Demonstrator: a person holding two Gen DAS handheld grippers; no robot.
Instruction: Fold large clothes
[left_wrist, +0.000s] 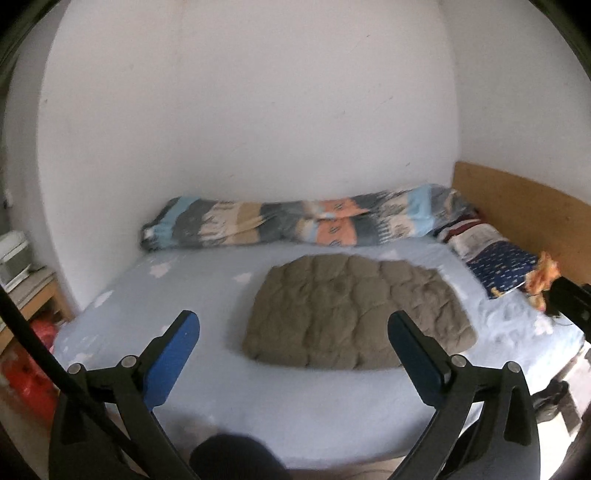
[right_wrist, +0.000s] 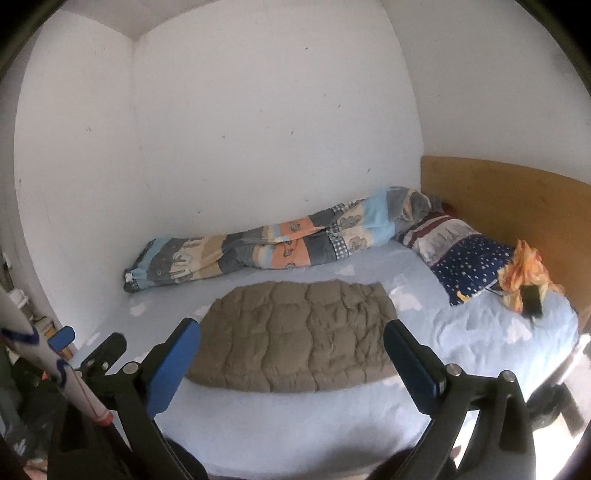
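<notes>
Left wrist view: my left gripper (left_wrist: 293, 328) and right gripper (right_wrist: 291, 336) hover with jaws wide, empty, above the folded quilted garment (left_wrist: 354, 314) mid-bed (left_wrist: 258, 406); folding looks finished, retreat likely next.

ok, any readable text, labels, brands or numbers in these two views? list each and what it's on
None readable in either view.
Rolled patchwork duvet: printed motifs only, no lettering to make out.
Pillow: dots and pale patterned bands, too blurred to tell if any is text.
Brown quilted garment: no label or tag showing.
White appliance at the left edge: too blurred to read.
</notes>
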